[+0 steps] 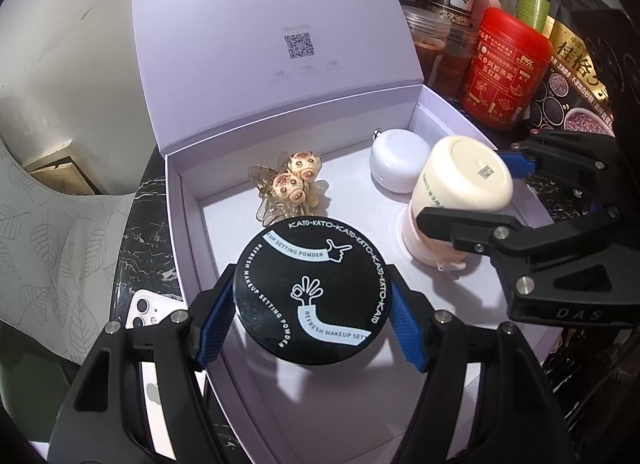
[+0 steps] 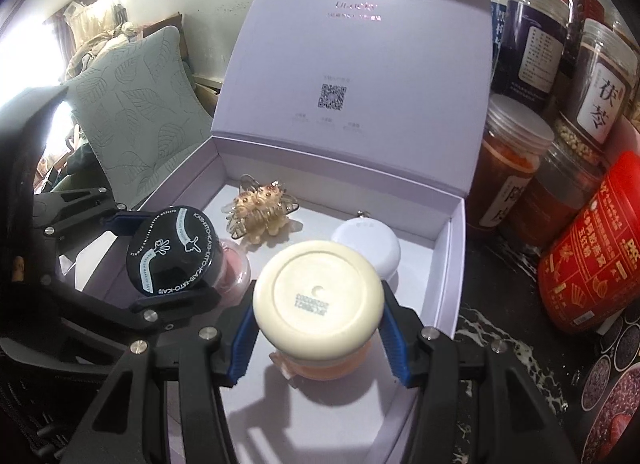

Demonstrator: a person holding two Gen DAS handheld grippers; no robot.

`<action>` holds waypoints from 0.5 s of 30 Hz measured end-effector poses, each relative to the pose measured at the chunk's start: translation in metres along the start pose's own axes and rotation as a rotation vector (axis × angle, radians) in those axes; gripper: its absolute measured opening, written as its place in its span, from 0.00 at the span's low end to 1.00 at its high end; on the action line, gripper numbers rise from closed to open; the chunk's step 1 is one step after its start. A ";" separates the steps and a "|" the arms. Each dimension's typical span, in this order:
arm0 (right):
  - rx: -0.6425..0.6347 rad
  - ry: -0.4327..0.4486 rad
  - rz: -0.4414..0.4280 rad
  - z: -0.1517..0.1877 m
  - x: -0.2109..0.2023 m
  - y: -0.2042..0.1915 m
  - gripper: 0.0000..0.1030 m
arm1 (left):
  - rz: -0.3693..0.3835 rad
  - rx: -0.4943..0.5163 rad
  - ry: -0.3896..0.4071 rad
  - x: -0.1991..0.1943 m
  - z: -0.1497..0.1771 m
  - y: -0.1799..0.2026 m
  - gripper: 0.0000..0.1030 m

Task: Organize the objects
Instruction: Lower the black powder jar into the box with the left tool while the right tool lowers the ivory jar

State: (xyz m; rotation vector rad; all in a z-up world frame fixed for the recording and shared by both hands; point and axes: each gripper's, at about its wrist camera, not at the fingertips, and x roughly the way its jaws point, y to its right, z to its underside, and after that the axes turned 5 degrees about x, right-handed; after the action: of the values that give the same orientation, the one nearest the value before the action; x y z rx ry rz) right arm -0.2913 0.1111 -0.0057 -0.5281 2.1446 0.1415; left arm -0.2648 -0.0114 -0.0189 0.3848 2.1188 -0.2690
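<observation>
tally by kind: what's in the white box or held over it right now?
Cosmetic jars held in grippers: 2 (black setting powder jar, cream jar)
White round case: 1
Hair claw clip: 1
Total: 4, in or over the white box

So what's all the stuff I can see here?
gift box: one, white, lid open, on dark marble top.
setting powder jar: one, black lid, held over the box's near left.
cream jar: one, cream, upside down, held over the box's right.
round case: one, white, back right in box.
hair claw: one, clear with beige figures, back of box.
food jars: several, right of box.
phone: one, white, left of box.
left gripper: black, blue pads.
right gripper: same.
</observation>
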 end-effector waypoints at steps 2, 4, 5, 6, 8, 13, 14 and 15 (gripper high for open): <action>-0.003 -0.004 0.000 0.000 0.002 -0.001 0.54 | -0.004 0.005 0.002 0.000 0.001 0.000 0.67; -0.002 -0.008 0.003 0.001 0.003 -0.001 0.54 | -0.007 0.008 0.004 0.000 0.001 -0.001 0.67; -0.003 -0.010 0.006 0.001 0.004 0.000 0.54 | -0.006 0.008 0.004 0.000 0.001 -0.001 0.67; -0.002 -0.013 0.011 0.002 0.004 0.000 0.54 | -0.007 0.009 0.004 0.000 0.001 -0.001 0.67; -0.001 -0.017 0.022 0.002 0.005 0.001 0.54 | -0.010 0.014 0.006 0.001 0.001 -0.001 0.67; 0.003 -0.033 0.025 0.004 0.011 0.003 0.54 | -0.015 0.023 0.005 0.002 0.002 -0.001 0.67; 0.001 -0.033 0.026 0.004 0.012 0.003 0.54 | -0.016 0.024 0.006 0.002 0.002 -0.001 0.67; -0.001 -0.033 0.027 0.004 0.012 0.003 0.54 | -0.015 0.023 0.006 0.002 0.001 -0.001 0.67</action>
State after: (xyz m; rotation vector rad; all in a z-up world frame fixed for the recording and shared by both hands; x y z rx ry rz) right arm -0.2953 0.1110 -0.0182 -0.4939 2.1199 0.1658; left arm -0.2655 -0.0122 -0.0216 0.3835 2.1266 -0.3021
